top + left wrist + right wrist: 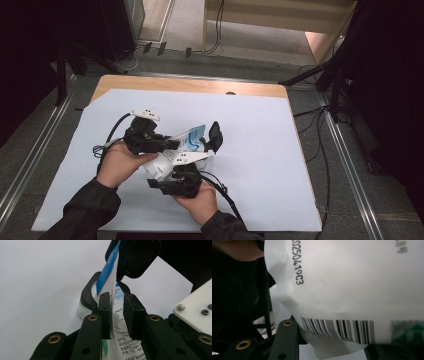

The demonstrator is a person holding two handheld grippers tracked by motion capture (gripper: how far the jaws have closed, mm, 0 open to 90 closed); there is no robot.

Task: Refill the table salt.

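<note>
A white pouch (192,136) with blue print is held up over the white sheet (260,150) between both grippers. My left gripper (175,144) comes in from the left. In the left gripper view its pads (104,312) pinch the pouch's thin printed edge (108,272). My right gripper (197,142) reaches up from below, with one black jaw beside the pouch's right side. In the right gripper view the pouch's white body (352,282), with a barcode and a date code, bulges between the jaws and presses on the left one. A hand holds each gripper.
The white sheet covers most of a wooden table, whose far edge (190,85) is bare. Black stand legs (320,75) and cables lie on the floor at the back right. Rails run along both sides of the table.
</note>
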